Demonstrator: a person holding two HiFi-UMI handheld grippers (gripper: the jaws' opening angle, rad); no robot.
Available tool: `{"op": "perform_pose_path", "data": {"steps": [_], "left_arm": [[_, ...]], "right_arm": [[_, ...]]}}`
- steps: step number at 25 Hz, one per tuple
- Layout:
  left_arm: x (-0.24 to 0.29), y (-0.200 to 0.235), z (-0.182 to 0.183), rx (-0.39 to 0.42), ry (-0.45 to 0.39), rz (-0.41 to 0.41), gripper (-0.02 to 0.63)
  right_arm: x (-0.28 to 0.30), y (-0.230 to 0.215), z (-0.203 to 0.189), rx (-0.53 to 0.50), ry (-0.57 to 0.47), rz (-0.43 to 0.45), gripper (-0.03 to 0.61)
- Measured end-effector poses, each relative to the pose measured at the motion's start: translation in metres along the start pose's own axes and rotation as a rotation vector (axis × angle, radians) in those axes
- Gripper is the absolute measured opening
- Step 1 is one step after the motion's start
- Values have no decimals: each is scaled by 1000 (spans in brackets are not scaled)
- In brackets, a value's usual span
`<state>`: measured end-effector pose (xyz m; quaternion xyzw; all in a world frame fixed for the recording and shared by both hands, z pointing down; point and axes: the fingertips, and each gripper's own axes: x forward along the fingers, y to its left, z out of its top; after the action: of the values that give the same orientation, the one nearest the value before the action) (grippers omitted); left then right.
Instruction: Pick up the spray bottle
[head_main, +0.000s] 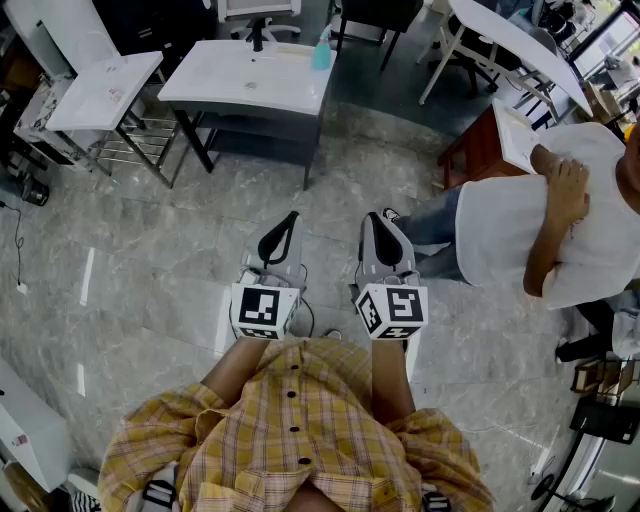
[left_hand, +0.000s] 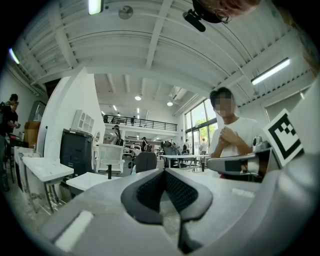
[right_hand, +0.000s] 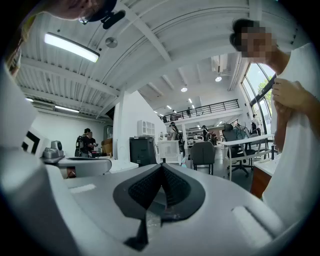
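Spray bottle (head_main: 321, 52) is standing on the white table (head_main: 250, 85), near its far right corner, and we are holding both grippers well short of that table. Left gripper (head_main: 290, 220) and right gripper (head_main: 378, 218) are each showing jaws pressed together on nothing. We are judging that arriving at the table with the jaws closed risks knocking the bottle off that corner, and that swinging right of the table risks bumping the bystander (head_main: 540, 230). We are counting one spray bottle, two grippers, one bystander close by
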<state>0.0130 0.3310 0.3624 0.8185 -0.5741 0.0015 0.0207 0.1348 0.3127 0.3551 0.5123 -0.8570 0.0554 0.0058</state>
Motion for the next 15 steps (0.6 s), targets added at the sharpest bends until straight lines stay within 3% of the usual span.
{"op": "perform_pose_path", "data": {"steps": [15], "left_arm": [[15,55,-16,8,11,-44,-3]], "right_arm": [[42,29,-16,36,-6,-16,-6]]}}
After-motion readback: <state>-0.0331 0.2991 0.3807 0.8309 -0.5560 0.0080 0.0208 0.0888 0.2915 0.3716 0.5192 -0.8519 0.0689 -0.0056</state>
